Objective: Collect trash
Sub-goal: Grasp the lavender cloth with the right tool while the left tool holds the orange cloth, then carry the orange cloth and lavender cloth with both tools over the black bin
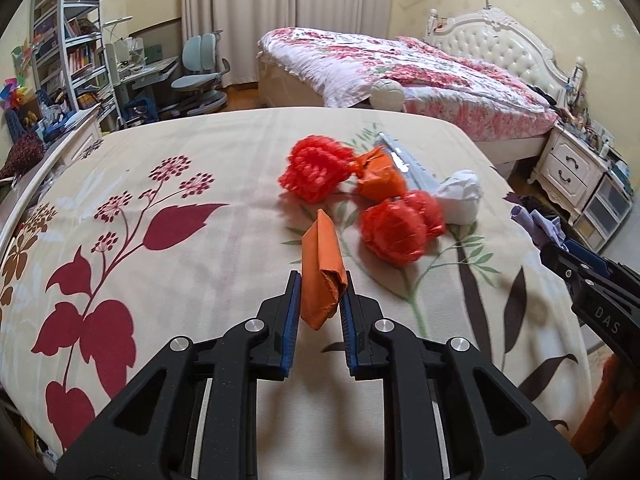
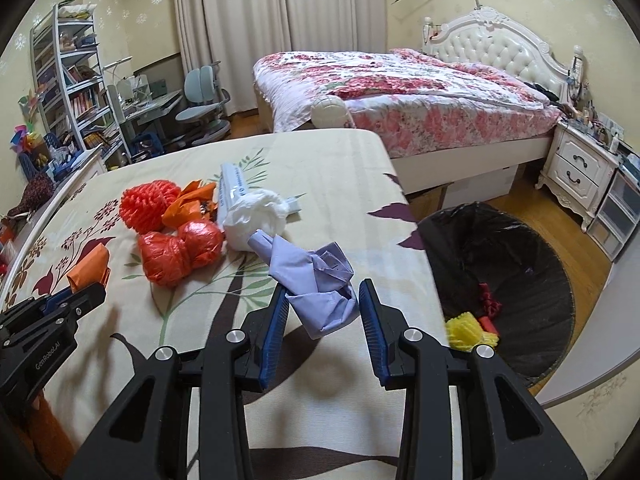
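My left gripper [image 1: 319, 289] is shut on a folded orange paper wad [image 1: 321, 276], held just above the floral bedsheet [image 1: 160, 240]. My right gripper [image 2: 323, 298] is shut on a crumpled lilac paper [image 2: 316, 280], lifted over the bed's right edge. Beyond lie more scraps: a red mesh ball [image 2: 149, 205], two red plastic bundles [image 2: 180, 251], an orange bag [image 2: 188, 204], a white plastic bag [image 2: 256, 218] and a long white packet [image 2: 234, 184]. A black-lined bin [image 2: 496, 276] stands on the floor to the right, with yellow and red scraps inside.
A second bed with a pink floral quilt [image 2: 400, 92] lies behind. A white nightstand [image 2: 576, 168] and drawers stand at the far right. Shelves, a desk and a blue chair [image 2: 204, 96] fill the left back. The left gripper shows in the right wrist view [image 2: 52, 312].
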